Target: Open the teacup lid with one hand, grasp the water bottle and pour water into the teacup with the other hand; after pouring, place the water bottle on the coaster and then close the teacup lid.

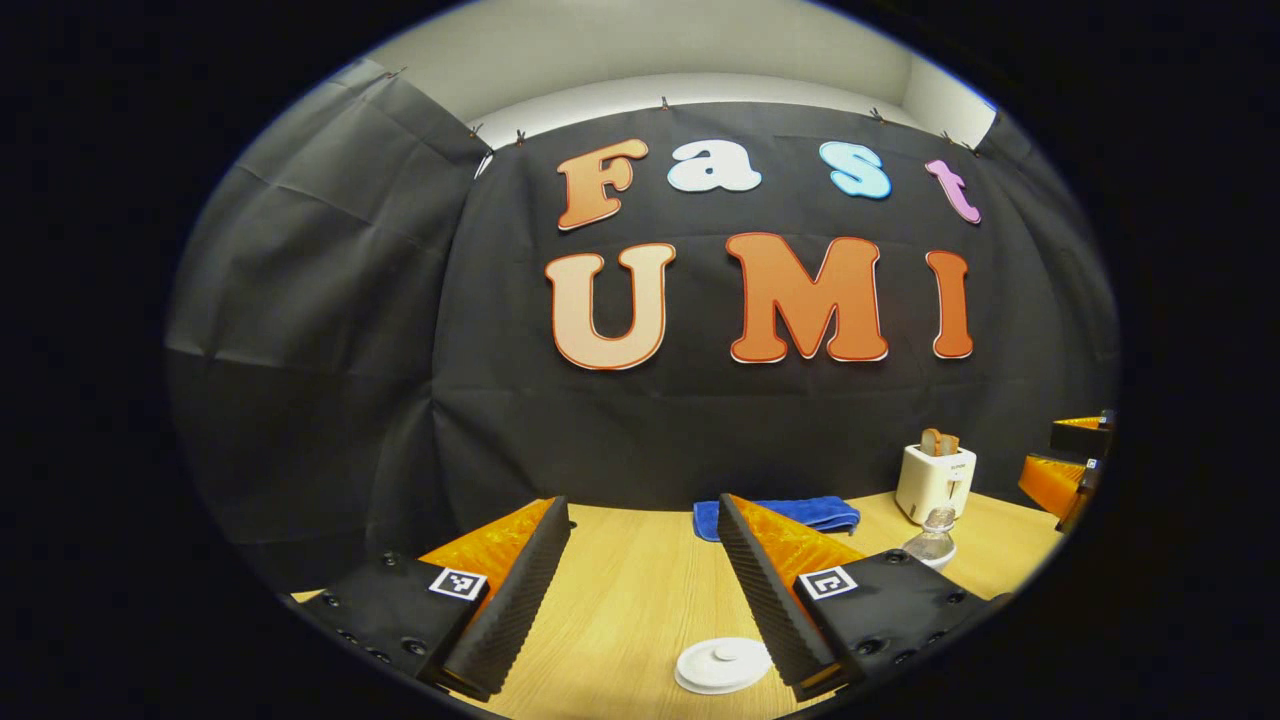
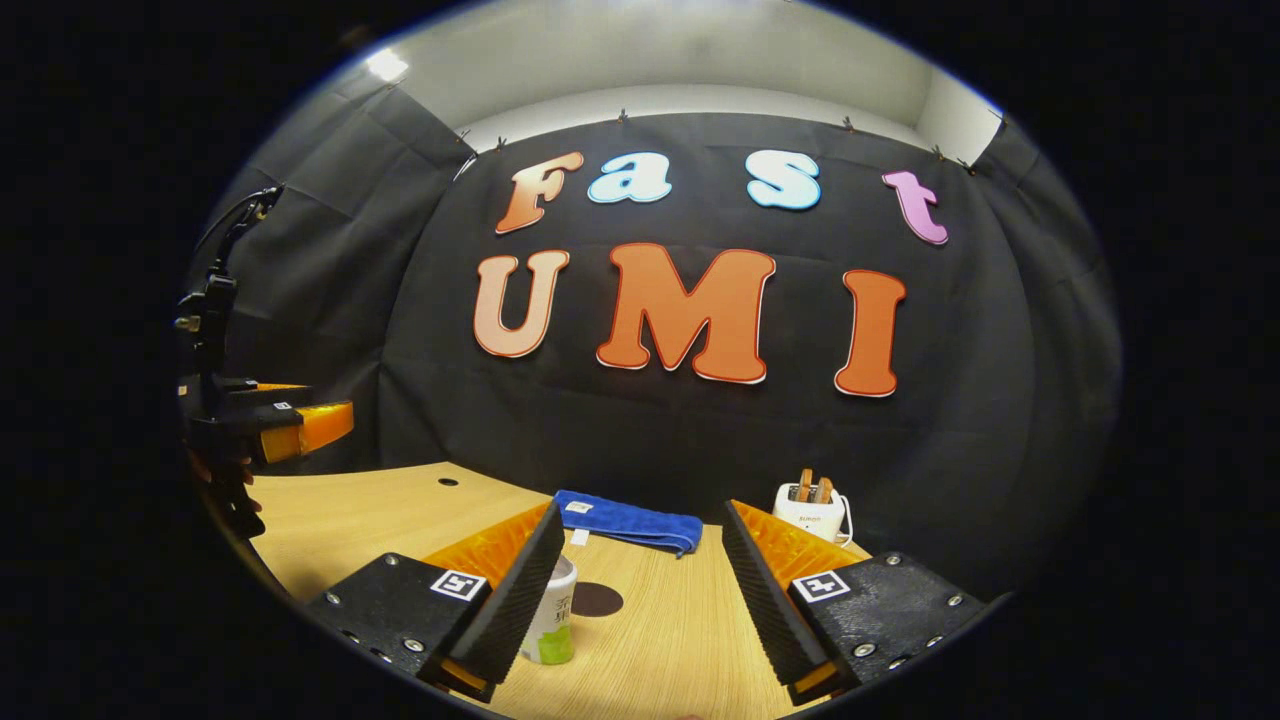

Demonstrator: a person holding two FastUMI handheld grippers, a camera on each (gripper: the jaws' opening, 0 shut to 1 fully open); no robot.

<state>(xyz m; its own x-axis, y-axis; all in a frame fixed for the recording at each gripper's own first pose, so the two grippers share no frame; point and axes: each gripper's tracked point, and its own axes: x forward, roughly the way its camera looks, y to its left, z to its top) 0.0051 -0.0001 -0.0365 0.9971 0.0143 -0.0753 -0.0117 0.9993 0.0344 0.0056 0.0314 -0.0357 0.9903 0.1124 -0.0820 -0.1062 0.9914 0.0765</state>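
In the left gripper view my left gripper [image 1: 640, 505] is open above the table. The round white teacup lid [image 1: 722, 665] lies low between its fingers, close to the right one; the cup beneath is hidden. The clear water bottle [image 1: 932, 540] stands to the right, in front of a toaster. My right gripper [image 1: 1065, 475] shows at the far right edge. In the right gripper view my right gripper [image 2: 641, 508] is open and holds nothing. The water bottle [image 2: 553, 610], with a white and green label, stands just beside its left finger. A dark round coaster [image 2: 597, 599] lies behind the bottle. The left gripper [image 2: 300, 425] hovers far left.
A folded blue towel [image 1: 780, 515] [image 2: 630, 522] lies at the back of the wooden table [image 1: 630, 600] [image 2: 380, 510]. A white toaster [image 1: 935, 480] [image 2: 812, 510] with toast stands at the back right. A small hole [image 2: 448, 482] marks the tabletop's left part.
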